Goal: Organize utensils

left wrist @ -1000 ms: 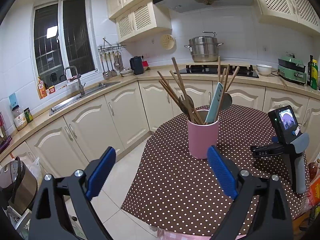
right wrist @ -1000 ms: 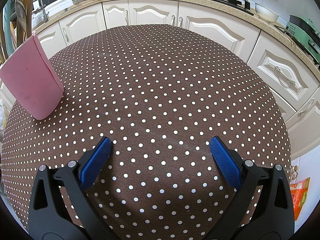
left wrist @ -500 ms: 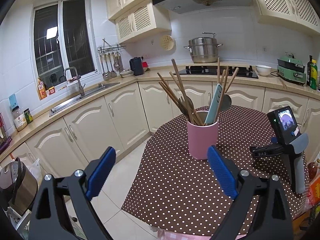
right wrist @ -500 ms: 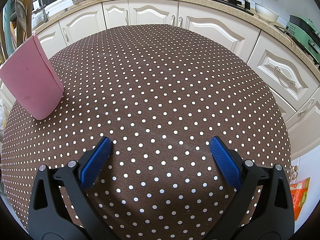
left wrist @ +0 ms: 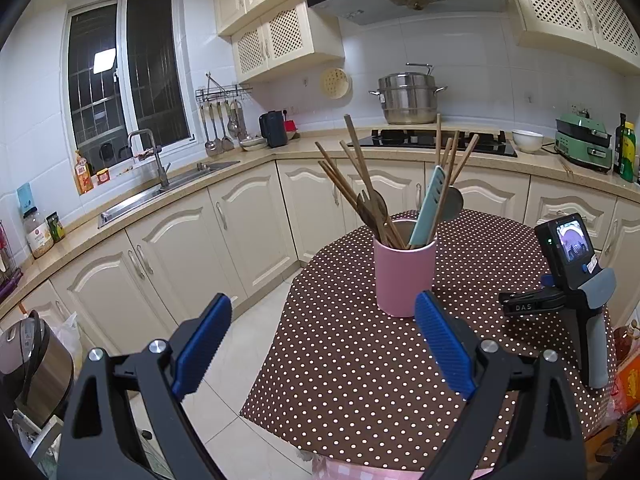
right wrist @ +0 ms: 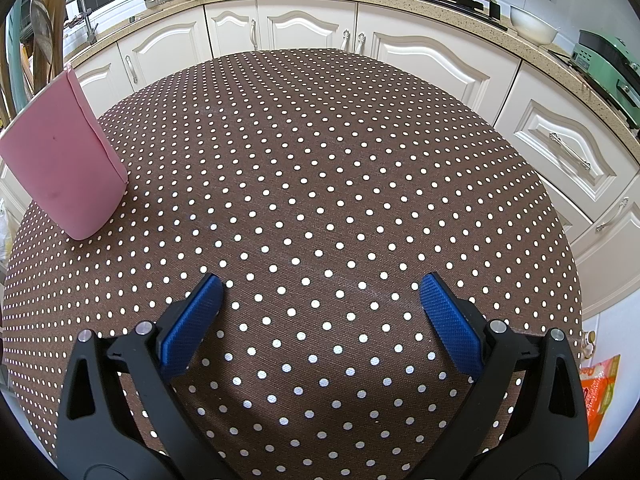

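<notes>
- Left wrist view: pink holder (left wrist: 404, 278) upright on dotted tablecloth (left wrist: 360, 368), w/ wooden chopsticks (left wrist: 352, 184) and teal spatula (left wrist: 428, 206) inside.
- Left gripper (left wrist: 322, 340) spread wide, empty, short of holder.
- Right gripper (right wrist: 320, 312) wide open, empty, over bare cloth; holder at its left.

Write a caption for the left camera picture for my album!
Open tongs face a pink cup full of chopsticks on a dotted table.
</notes>
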`<control>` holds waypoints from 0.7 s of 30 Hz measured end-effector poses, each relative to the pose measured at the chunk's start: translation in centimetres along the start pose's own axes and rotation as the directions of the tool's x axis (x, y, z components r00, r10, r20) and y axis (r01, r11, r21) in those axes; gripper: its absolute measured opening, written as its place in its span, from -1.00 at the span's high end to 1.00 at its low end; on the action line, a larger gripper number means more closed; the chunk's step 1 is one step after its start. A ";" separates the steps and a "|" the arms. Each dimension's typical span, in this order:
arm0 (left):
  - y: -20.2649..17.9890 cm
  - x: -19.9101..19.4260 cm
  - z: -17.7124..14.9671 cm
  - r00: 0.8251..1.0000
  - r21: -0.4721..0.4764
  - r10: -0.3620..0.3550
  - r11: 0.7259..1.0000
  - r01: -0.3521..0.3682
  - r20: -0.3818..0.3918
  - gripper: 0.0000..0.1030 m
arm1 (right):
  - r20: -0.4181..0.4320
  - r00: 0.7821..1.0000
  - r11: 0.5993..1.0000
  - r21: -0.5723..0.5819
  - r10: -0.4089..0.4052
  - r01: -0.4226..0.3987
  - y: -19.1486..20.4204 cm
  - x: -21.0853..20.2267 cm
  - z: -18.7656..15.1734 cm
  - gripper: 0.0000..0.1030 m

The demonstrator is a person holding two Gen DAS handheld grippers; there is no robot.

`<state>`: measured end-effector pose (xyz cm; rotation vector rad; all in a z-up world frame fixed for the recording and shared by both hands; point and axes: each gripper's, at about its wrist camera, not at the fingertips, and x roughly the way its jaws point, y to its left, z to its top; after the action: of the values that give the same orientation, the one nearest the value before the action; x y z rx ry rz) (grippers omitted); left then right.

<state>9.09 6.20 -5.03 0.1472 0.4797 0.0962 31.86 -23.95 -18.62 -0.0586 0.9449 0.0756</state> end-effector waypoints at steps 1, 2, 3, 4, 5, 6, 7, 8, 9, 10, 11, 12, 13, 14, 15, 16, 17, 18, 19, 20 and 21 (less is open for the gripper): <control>-0.1 0.1 0.0 1.000 -0.001 0.001 1.000 -0.001 -0.002 -0.77 | 0.000 1.000 1.000 0.000 0.000 0.000 0.0 0.0 0.0 -0.88; 0.0 0.1 0.0 1.000 -0.001 0.001 1.000 -0.001 -0.003 -0.77 | 0.000 1.000 1.000 0.000 0.000 0.000 0.0 0.0 0.0 -0.88; -0.1 0.2 0.0 1.000 -0.002 0.001 1.000 -0.001 -0.005 -0.77 | 0.000 1.000 1.000 0.000 0.000 0.000 0.0 0.0 0.0 -0.88; -0.1 0.2 0.0 1.000 -0.002 0.001 1.000 -0.001 -0.005 -0.77 | 0.000 1.000 1.000 0.000 0.000 0.000 0.0 0.0 0.0 -0.88; 0.0 0.1 -0.1 1.000 -0.002 0.002 1.000 -0.002 -0.004 -0.77 | 0.000 1.000 1.000 0.000 0.000 0.000 0.0 0.0 0.0 -0.88; -0.1 0.1 -0.1 1.000 -0.002 0.002 1.000 -0.002 -0.002 -0.77 | 0.000 1.000 1.000 0.000 0.000 0.000 0.0 0.0 0.0 -0.88; 0.0 0.1 -0.1 1.000 -0.003 0.003 1.000 -0.003 -0.001 -0.77 | 0.000 1.000 1.000 0.000 0.000 0.000 0.0 0.0 0.0 -0.88; 0.1 0.1 -0.1 1.000 -0.004 0.003 1.000 -0.003 -0.002 -0.77 | 0.000 1.000 1.000 0.000 0.000 0.000 0.0 0.0 0.0 -0.88; 0.1 0.2 -0.1 1.000 -0.007 0.004 1.000 -0.004 -0.002 -0.77 | 0.000 1.000 1.000 0.000 0.000 0.000 0.0 0.0 0.0 -0.88; 0.3 0.2 -0.1 1.000 -0.010 0.004 1.000 -0.004 -0.002 -0.77 | 0.000 1.000 1.000 0.000 0.000 0.000 0.0 0.0 0.0 -0.88; 0.4 0.2 -0.1 1.000 -0.013 0.003 1.000 -0.003 -0.003 -0.77 | 0.000 1.000 1.000 0.000 0.000 0.000 0.0 0.0 0.0 -0.88; 0.4 0.2 -0.1 1.000 -0.017 0.001 1.000 -0.001 -0.005 -0.77 | 0.000 1.000 1.000 0.000 0.000 0.000 0.0 0.0 0.0 -0.88; 0.4 0.2 -0.1 1.000 -0.018 -0.001 1.000 0.001 -0.004 -0.77 | 0.000 1.000 1.000 0.000 0.000 0.000 0.0 0.0 0.0 -0.88; 0.4 0.1 -0.1 1.000 -0.017 -0.002 1.000 0.002 -0.004 -0.77 | 0.000 1.000 1.000 0.000 0.000 0.000 0.0 0.0 0.0 -0.88; 0.3 0.1 -0.2 1.000 -0.012 -0.001 1.000 0.001 -0.002 -0.77 | 0.000 1.000 1.000 0.000 0.000 0.000 0.0 0.0 0.0 -0.88; 0.3 0.1 -0.1 1.000 -0.010 0.000 1.000 0.000 -0.002 -0.77 | 0.000 1.000 1.000 0.000 0.000 0.000 0.0 0.0 0.0 -0.88; 0.3 0.0 -0.1 1.000 -0.010 0.000 1.000 0.000 -0.002 -0.77 | 0.000 1.000 1.000 0.000 0.000 0.000 0.0 0.0 0.0 -0.88; 0.4 0.0 -0.1 1.000 -0.013 -0.002 1.000 0.002 -0.002 -0.77 | 0.000 1.000 1.000 0.000 0.000 0.000 0.0 0.0 0.0 -0.88; 0.3 0.0 -0.1 1.000 -0.017 -0.004 1.000 0.004 -0.002 -0.77 | 0.000 1.000 1.000 0.000 0.000 0.000 0.0 0.0 0.0 -0.88; 0.3 0.0 -0.1 1.000 -0.018 -0.004 1.000 0.004 -0.002 -0.77 | 0.000 1.000 1.000 0.000 0.000 0.000 0.0 0.0 0.0 -0.88; 0.3 0.0 -0.1 1.000 -0.018 -0.003 1.000 0.003 -0.002 -0.77 | 0.000 1.000 1.000 0.000 0.000 0.000 0.0 0.0 0.0 -0.88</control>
<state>9.02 6.51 -5.10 0.1289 0.4806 0.0976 31.83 -24.00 -18.62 -0.0586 0.9449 0.0758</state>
